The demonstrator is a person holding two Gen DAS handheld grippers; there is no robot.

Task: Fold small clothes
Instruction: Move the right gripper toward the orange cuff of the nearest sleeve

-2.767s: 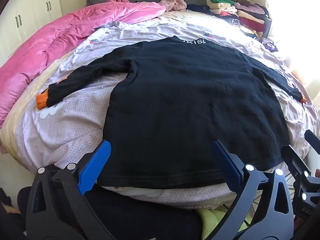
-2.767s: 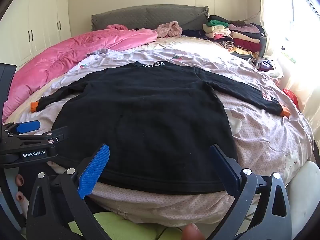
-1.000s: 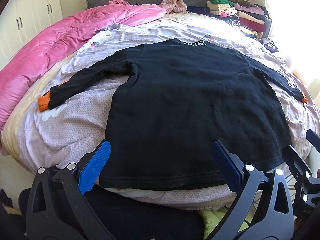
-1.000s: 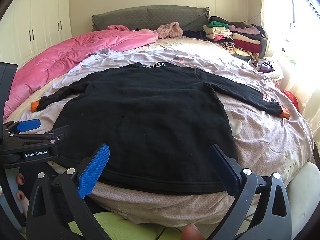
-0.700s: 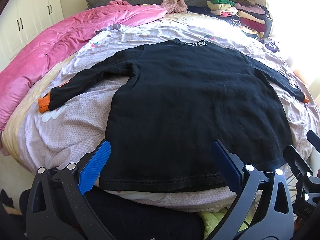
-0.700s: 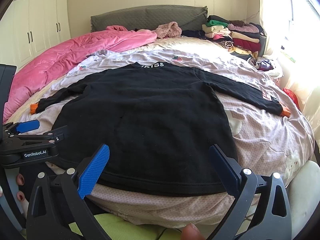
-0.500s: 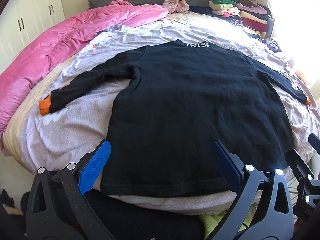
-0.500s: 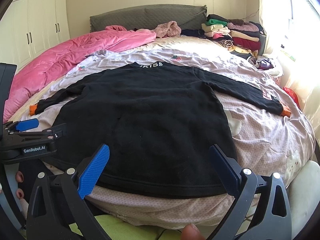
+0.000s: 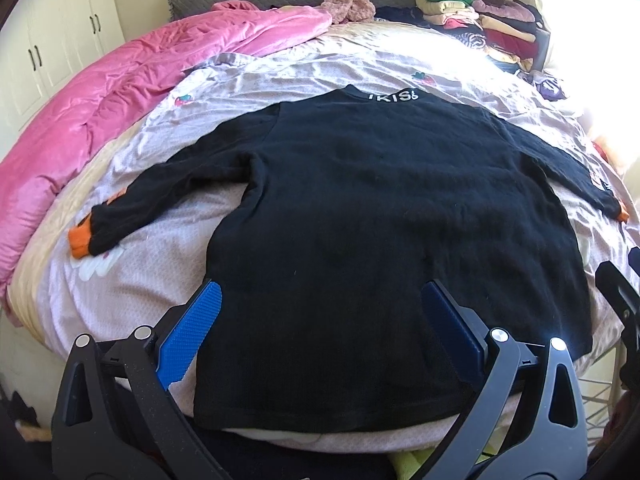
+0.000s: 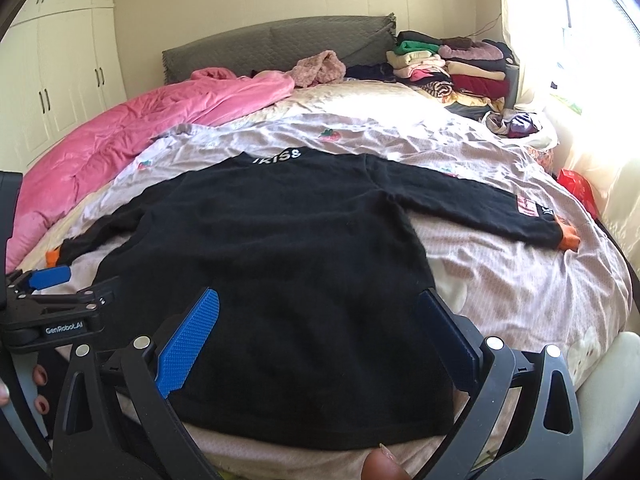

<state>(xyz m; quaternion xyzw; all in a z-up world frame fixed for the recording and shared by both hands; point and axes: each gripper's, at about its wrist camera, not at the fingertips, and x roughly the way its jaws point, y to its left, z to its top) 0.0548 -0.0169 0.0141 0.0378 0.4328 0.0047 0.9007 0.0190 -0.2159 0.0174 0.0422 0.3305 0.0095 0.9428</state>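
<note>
The bed (image 9: 120,304) fills both views, its pale sheet bare around a black top (image 9: 380,240) spread flat, back up, with both sleeves out to the sides. A pink quilt (image 9: 120,92) is heaped along the far left, and a stack of folded clothes (image 10: 452,68) sits by the headboard on the right.

The top's long axis runs straight away from both grippers: neckband far, hem near, hanging at the bed's near edge. The left sleeve (image 9: 160,196) angles out towards the left side and ends in an orange cuff (image 9: 80,242); the right sleeve (image 10: 480,204) reaches the opposite way, also orange-tipped. Each sleeve lies on its matching gripper's side, so neither needs to cross over (a sleeve-in fold looks the likely start, though nothing is folded yet).

The left gripper (image 9: 320,328) hovers above the hem with its jaws spread wide, holding and touching nothing. The right gripper (image 10: 320,328) is likewise spread wide and empty above the hem's right half, and the left one shows at that view's left edge.
</note>
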